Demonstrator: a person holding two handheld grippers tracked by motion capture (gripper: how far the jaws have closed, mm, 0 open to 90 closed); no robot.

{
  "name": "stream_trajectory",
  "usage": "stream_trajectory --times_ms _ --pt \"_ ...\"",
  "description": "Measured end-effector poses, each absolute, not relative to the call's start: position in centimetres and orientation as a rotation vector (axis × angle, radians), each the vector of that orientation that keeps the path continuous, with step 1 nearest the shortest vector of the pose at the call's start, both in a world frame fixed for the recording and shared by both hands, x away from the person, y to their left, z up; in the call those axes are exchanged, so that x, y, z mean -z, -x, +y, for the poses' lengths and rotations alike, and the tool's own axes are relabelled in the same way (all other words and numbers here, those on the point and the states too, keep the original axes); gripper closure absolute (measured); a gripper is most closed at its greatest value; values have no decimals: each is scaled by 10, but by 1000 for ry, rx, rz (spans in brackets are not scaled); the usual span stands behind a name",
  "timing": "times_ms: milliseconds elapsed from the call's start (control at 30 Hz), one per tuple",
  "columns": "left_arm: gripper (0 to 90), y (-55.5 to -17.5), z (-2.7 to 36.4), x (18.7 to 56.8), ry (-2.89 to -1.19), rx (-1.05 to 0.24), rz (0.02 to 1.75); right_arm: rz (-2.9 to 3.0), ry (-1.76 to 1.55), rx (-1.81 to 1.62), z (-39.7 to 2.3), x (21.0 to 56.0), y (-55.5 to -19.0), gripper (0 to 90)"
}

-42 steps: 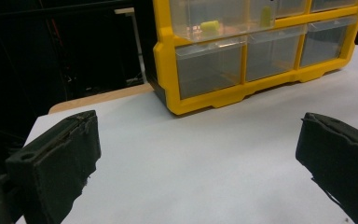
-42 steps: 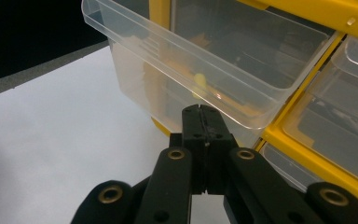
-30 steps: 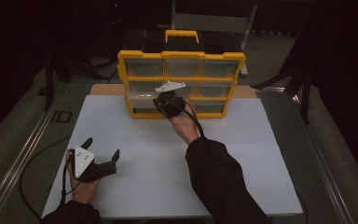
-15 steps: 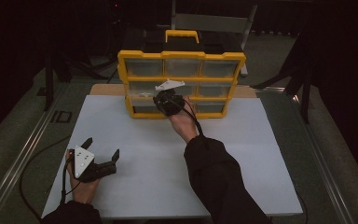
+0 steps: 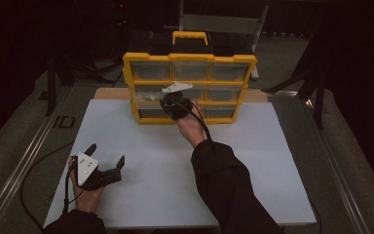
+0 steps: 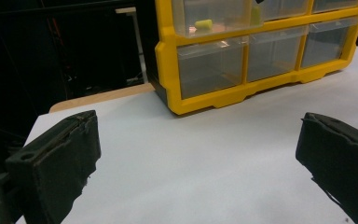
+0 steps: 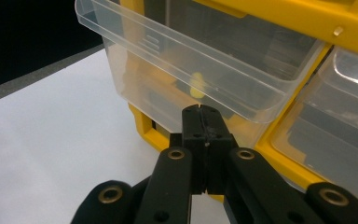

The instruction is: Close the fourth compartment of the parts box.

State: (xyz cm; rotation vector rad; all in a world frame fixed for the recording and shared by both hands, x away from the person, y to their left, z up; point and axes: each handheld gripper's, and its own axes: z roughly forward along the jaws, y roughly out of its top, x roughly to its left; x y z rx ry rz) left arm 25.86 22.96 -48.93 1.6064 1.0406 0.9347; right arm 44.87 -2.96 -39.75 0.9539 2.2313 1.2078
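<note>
We see the right tool point(image 7: 204, 112) with its jaws pressed together, tips against the clear drawer point(image 7: 186, 74) of the yellow organizer point(image 5: 189, 87) at the far side of the white worktop point(image 5: 175, 165). Our left tool point(image 5: 108, 163) rests near-left, jaws wide and empty.

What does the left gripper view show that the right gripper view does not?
Left gripper view: its open jaws over the white table, and the cabinet's bottom row of closed drawers. Right gripper view: the right gripper, jaws shut, at a pulled-out clear drawer. Both: the yellow cabinet, the table, and a small yellow piece in a drawer.
</note>
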Motion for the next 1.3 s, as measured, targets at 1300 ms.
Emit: stream_trajectory --times_ms 1300 --pt "7 -258 231 489 -1594 -932 1044 2181 -995 -1190 -24 401 -470 899"
